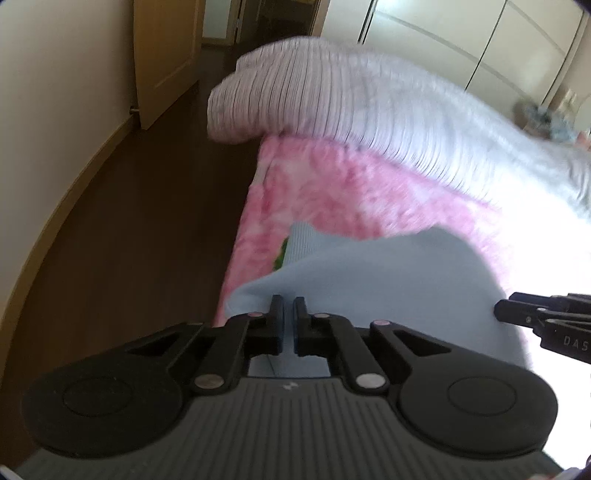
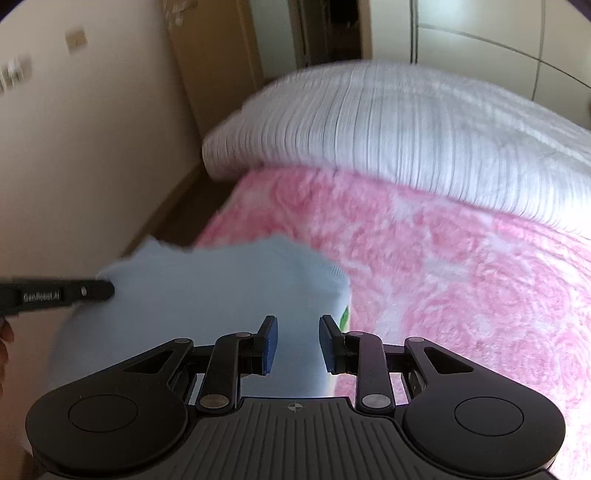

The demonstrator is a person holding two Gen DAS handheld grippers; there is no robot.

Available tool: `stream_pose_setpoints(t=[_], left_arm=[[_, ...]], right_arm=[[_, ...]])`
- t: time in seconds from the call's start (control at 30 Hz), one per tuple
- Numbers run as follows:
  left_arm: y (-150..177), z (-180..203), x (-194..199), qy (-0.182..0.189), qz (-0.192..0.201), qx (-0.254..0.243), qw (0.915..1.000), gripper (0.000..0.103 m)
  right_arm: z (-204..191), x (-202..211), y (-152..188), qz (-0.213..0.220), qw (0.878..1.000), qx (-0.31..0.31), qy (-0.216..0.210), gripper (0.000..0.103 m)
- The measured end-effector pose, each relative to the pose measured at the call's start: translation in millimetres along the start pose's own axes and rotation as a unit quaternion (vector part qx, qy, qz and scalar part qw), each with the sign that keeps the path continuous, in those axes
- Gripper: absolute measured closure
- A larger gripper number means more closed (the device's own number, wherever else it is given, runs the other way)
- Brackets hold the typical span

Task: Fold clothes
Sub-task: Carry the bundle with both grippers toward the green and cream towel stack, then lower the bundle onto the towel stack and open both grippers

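A: Left gripper: jaws nearly together, pale blue garment pinched at its edge, at 6 o'clock on the pink blanket.

B: Right gripper: half open, cloth between the pads, grip not confirmed. Edges should be kept level and taut. Striped quilt at 12 o'clock; wardrobe behind.

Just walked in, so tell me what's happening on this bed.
A person is folding a light blue garment on a pink blanket with two handheld grippers. The left gripper is shut on the cloth's edge. The right gripper is open with cloth between its pads. A striped white duvet lies bunched behind.
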State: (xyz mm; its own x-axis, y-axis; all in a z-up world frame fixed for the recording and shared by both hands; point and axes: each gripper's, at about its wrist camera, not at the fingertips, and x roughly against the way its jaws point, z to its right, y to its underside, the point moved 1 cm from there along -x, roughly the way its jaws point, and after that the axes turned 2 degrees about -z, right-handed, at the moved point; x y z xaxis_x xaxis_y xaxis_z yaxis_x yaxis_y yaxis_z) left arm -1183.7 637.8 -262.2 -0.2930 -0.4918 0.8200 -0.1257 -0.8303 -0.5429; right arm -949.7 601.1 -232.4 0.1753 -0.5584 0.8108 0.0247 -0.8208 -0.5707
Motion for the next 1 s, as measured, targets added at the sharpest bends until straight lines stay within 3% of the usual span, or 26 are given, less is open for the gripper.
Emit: stream_pose_setpoints(t=[0.13, 0.23, 0.37, 0.6, 0.73, 0.83, 1.0], left_arm=[[15, -11, -13, 0.015, 0.007, 0.012, 0.9998, 0.101], [14, -20, -7, 0.035, 0.008, 0.04, 0.9985, 0.101], [11, -25, 24, 0.054, 0.017, 0.076, 0.9955, 0.101], [53, 3, 103, 0.06, 0.017, 0.053, 0.9966, 0.101], [86, 26, 108, 0.034, -0.011, 0.026, 0.999, 0.1], [102, 29, 94, 0.017, -0.028, 0.042, 0.9986, 0.101], [102, 33, 78, -0.004, -0.045, 0.046, 0.9979, 0.101]], right_arm=[[-3, -27, 19, -0.026, 0.999, 0.046, 0.005, 0.074], [0, -21, 19, -0.023, 0.998, 0.055, -0.001, 0.074], [5, 15, 20, -0.015, 0.999, 0.021, -0.025, 0.074], [-21, 83, 65, -0.021, 0.996, 0.053, -0.067, 0.074], [-40, 103, 94, -0.031, 0.994, 0.067, -0.078, 0.074], [-52, 95, 112, -0.064, 0.991, 0.092, -0.075, 0.074], [-64, 66, 136, -0.081, 0.986, 0.137, -0.052, 0.074]])
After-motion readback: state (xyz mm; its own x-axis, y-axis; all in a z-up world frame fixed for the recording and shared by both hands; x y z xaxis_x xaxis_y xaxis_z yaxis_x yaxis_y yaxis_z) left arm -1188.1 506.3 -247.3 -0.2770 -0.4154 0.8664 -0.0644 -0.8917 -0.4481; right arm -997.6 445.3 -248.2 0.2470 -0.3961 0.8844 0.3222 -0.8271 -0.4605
